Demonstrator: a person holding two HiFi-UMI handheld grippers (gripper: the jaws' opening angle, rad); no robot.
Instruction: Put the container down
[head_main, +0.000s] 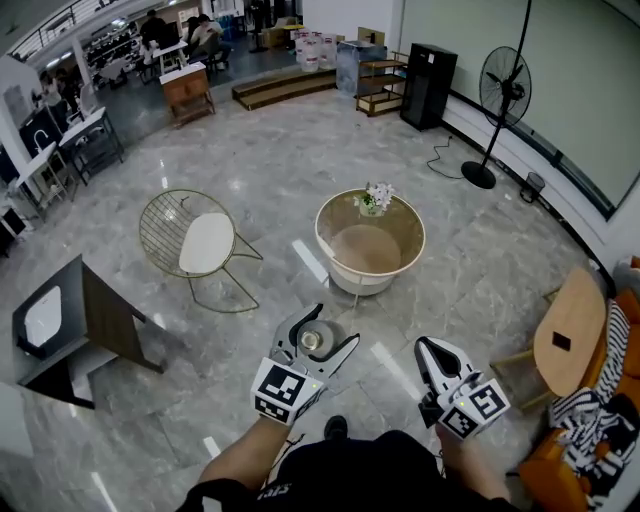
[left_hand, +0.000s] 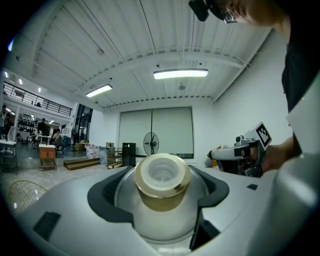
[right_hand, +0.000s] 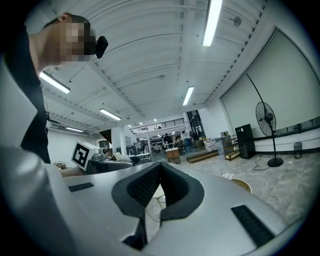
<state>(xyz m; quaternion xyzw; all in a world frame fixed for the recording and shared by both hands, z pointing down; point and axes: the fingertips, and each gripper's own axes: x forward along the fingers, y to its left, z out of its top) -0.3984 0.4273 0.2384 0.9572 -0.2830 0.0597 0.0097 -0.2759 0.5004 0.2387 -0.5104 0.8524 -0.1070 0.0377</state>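
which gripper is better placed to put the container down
Left. The left gripper has the container clamped between its jaws, while the right gripper is shut and empty, so no handover is needed.

My left tongs pale grey with black pads, container milky white with a gold collar, my right tongs the same grey and black, floor marbled grey, cloth at lower right striped black and white.
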